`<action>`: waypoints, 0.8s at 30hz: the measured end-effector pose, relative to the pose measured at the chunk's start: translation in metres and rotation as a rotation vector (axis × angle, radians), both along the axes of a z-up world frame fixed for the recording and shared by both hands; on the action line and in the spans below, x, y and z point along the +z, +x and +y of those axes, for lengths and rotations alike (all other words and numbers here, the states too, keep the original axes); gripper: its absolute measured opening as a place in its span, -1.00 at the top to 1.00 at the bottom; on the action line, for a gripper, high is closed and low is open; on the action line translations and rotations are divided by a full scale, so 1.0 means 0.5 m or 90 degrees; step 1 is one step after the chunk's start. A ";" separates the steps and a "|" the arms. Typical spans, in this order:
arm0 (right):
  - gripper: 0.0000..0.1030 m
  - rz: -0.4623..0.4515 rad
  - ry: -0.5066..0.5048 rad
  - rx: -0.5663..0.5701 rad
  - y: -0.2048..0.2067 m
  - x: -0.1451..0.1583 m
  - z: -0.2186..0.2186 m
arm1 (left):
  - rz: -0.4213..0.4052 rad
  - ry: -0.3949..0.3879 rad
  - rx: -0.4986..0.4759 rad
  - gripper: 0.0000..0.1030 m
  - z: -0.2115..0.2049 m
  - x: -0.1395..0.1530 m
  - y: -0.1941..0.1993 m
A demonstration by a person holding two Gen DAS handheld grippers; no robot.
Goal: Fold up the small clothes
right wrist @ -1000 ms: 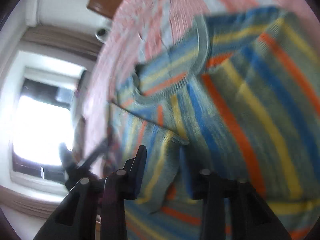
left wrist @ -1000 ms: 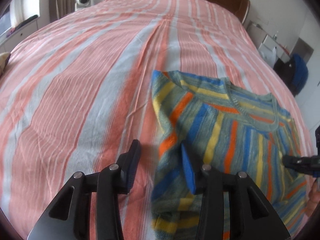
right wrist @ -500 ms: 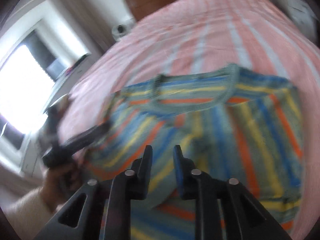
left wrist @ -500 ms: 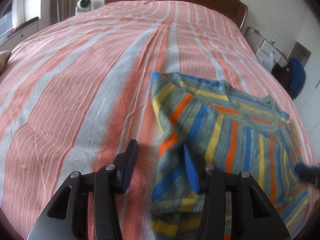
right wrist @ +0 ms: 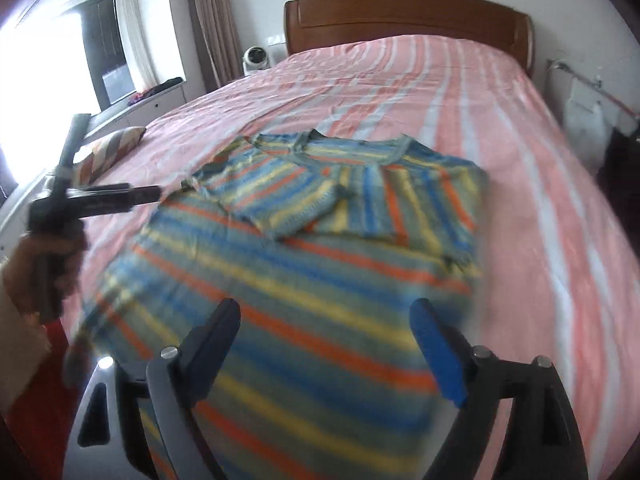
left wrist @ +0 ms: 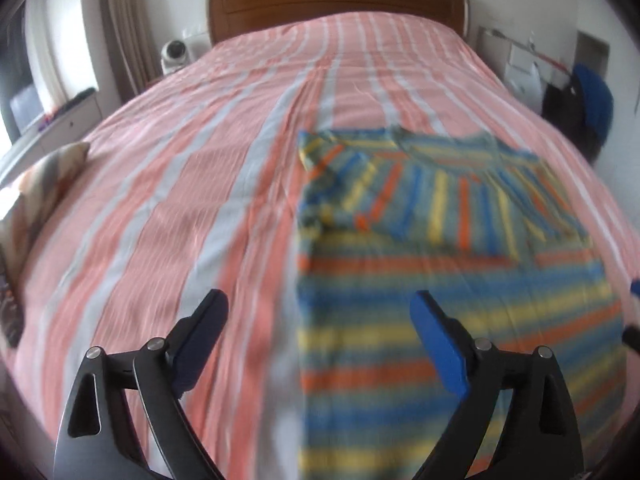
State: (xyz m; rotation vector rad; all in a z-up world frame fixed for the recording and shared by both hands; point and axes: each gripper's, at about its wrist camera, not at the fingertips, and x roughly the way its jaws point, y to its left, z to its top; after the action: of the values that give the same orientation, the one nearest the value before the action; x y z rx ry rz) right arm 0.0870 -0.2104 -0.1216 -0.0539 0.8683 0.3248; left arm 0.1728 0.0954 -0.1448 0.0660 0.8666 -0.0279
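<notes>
A striped knit sweater (left wrist: 452, 264) in blue, yellow, orange and grey-green lies flat on the bed, both sleeves folded in across its chest; it also shows in the right wrist view (right wrist: 320, 264). My left gripper (left wrist: 320, 320) is open and empty, raised over the sweater's lower left edge. My right gripper (right wrist: 326, 328) is open and empty, raised above the sweater's lower part. The left gripper, held in a hand, appears at the left of the right wrist view (right wrist: 100, 200).
The bed has a pink and white striped sheet (left wrist: 200, 184) and a wooden headboard (left wrist: 336, 4). A patterned pillow (left wrist: 36, 188) lies at the bed's left edge. A small white fan (right wrist: 256, 58) stands by the headboard. Bags and furniture (left wrist: 576, 96) stand to the right.
Both grippers have opened wide and pulled back from the sweater toward its hem. The sleeves now lie folded on the chest.
</notes>
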 end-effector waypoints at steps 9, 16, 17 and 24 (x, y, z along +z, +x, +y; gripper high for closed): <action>-0.67 0.016 -0.037 -0.023 -0.072 -0.010 -0.018 | 0.006 0.031 0.011 -0.81 -0.045 0.016 -0.098; -0.67 -0.005 -0.061 -0.025 -0.091 0.009 -0.015 | 0.005 0.037 0.027 -0.81 -0.049 0.009 -0.118; -0.67 -0.006 -0.064 -0.026 -0.093 0.009 -0.015 | 0.007 0.037 0.028 -0.81 -0.049 0.008 -0.120; -0.67 0.029 -0.072 -0.030 -0.110 -0.007 -0.044 | 0.082 0.051 0.004 -0.81 -0.001 -0.034 -0.178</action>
State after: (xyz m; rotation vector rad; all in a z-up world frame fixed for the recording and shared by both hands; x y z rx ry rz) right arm 0.0322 -0.2324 -0.1250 -0.1305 0.9317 0.2339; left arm 0.0838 0.0950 -0.1616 0.1384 0.9971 0.0083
